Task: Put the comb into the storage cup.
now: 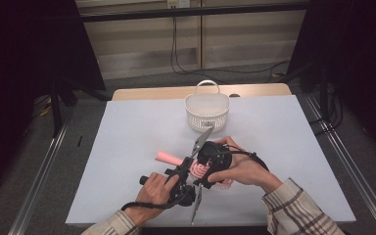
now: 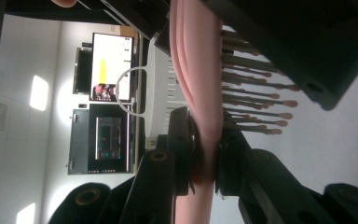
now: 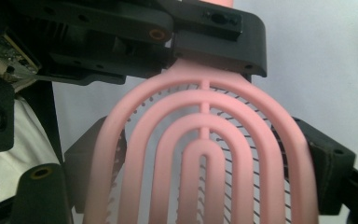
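The table [image 1: 127, 147] with its pale blue-grey cover was the biggest thing there, and a white perforated basket [image 1: 207, 113] with a loop handle stood at its far edge, near the middle. My guess is that's where the brush was headed, since it sat right past the hands.

Closer to the person, both grippers met over a pink vented hairbrush [image 3: 200, 154], which was held up off the table between them. The right gripper [image 1: 214, 164] had its jaws on either side of the wide paddle head, clamped across its edges, so it looked like the head was carrying most of the weight there. The left gripper [image 2: 204, 154] was clenched on the narrow neck where the handle starts, probably to steady it or take it over.

The brush itself: pink arched ribs nested inside each other with open slots between, thin dark bristles with little pink ball tips, and a rounded handle [image 1: 169, 157] sticking out toward the left.
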A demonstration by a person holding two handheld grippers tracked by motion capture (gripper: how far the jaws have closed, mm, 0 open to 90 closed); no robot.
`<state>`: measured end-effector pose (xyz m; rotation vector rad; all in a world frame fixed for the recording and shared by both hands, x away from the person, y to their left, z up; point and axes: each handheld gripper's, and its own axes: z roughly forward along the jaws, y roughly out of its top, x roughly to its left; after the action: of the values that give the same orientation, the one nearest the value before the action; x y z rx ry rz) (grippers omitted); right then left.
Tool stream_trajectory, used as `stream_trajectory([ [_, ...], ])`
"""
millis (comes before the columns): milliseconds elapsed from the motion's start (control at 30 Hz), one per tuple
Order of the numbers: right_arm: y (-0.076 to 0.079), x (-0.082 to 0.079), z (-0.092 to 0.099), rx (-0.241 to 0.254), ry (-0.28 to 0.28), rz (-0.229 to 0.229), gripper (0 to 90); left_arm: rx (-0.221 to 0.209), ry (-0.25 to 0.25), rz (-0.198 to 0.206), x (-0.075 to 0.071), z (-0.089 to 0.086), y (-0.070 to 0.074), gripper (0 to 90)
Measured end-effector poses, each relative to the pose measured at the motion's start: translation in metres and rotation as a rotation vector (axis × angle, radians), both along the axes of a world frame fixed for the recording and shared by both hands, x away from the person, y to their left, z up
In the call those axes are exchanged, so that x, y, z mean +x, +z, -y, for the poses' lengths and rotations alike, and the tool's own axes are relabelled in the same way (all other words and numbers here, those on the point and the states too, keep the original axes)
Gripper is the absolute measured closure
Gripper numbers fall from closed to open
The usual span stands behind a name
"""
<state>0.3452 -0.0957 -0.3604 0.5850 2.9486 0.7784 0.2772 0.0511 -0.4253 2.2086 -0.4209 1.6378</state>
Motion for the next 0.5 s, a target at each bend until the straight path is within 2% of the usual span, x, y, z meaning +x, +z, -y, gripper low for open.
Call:
stream_trajectory([
  [100,-0.0002,0.0021,0.0010,0.005,-0.007,-0.018,19.7,-0.012,-0.005,-0.001,0.0015,0.0010,-0.0019,80.2],
  [167,-0.0010,0.0033,0.0013,0.005,-0.009,-0.024,19.6,0.005,-0.004,0.004,0.0023,0.0011,-0.0018,80.2],
  [300,-0.0018,0.0044,0.0014,0.005,-0.008,-0.030,19.1,0.009,-0.005,0.005,0.0025,0.0012,-0.0028,80.4],
  [500,-0.0011,0.0061,0.0041,0.014,-0.023,-0.046,12.9,0.012,0.005,-0.007,0.0058,-0.0010,-0.0007,80.6],
])
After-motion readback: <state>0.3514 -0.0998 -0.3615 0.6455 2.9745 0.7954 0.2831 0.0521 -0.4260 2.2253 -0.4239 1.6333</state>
